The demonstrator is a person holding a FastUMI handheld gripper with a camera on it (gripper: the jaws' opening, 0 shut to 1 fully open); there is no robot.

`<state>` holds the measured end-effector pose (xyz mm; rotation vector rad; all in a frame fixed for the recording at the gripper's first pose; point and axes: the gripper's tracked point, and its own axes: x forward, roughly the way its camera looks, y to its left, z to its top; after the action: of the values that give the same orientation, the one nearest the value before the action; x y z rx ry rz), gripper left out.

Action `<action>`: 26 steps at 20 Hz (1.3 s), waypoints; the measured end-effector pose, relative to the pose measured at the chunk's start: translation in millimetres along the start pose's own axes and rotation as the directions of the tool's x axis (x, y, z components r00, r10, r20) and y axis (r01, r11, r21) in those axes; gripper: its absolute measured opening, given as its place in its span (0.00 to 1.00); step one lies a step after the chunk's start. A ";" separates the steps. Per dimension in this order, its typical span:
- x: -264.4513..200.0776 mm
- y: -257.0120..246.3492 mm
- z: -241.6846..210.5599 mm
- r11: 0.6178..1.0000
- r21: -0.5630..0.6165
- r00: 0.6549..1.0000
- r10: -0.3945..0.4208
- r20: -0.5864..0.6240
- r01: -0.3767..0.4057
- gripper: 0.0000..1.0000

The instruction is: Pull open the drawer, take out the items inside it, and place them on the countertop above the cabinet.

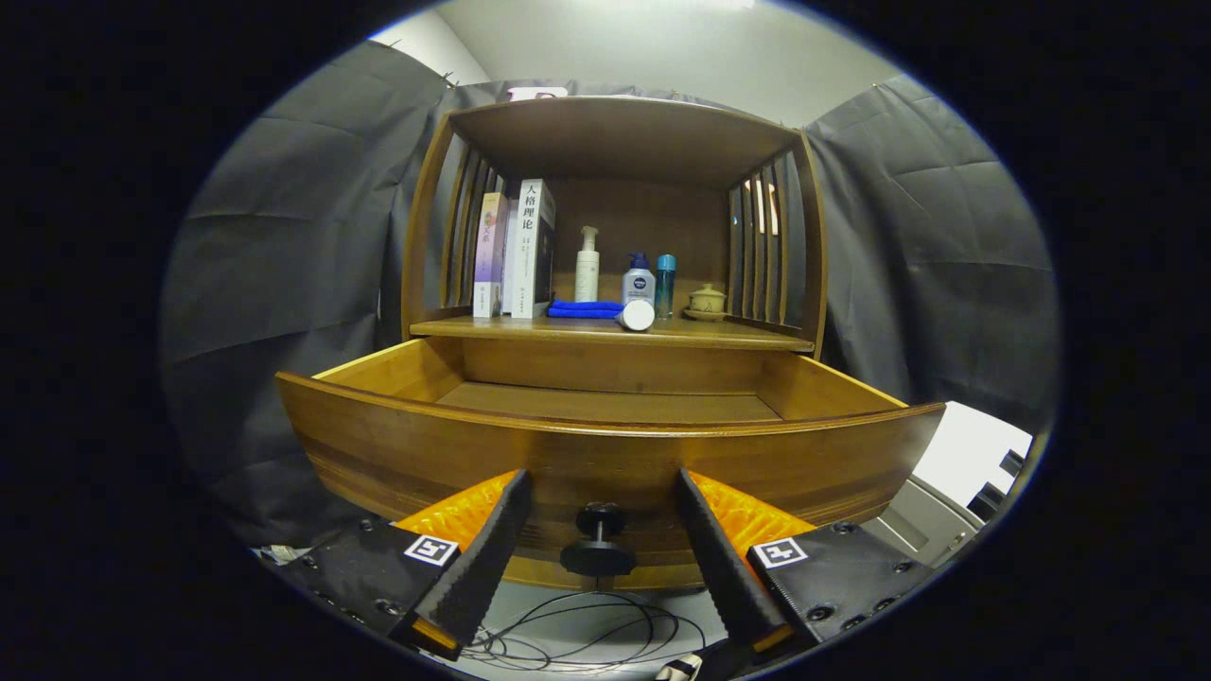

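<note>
Wooden drawer (605, 445) stood pulled open, tongs (600, 530) spread apart at its front.
The two black-padded orange fingers (482, 549) flanked the round black drawer knob (598, 544) without touching it. Beyond the tongs, the drawer's visible floor was bare wood. Further beyond, on the brown wooden bench (605, 329) above the cabinet, stood upright books (518, 251), a white pump bottle (587, 265), a folded blue cloth (585, 308), a white jar lying on its side (637, 315) and a small lidded ceramic cup (707, 303).
</note>
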<state>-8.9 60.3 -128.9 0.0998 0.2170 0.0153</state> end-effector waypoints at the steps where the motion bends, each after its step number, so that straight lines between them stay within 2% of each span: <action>1: 2.1 0.5 0.9 1.000 0.001 1.000 0.004 -0.001 -0.004 0.98; 8: 25.9 -7.9 6.9 0.999 0.007 0.999 0.039 0.002 -0.039 0.98; 26: 95.8 -8.3 29.1 0.999 -0.018 0.999 0.032 -0.003 -0.032 0.97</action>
<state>90.9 51.7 -122.0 0.0849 0.2181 0.0490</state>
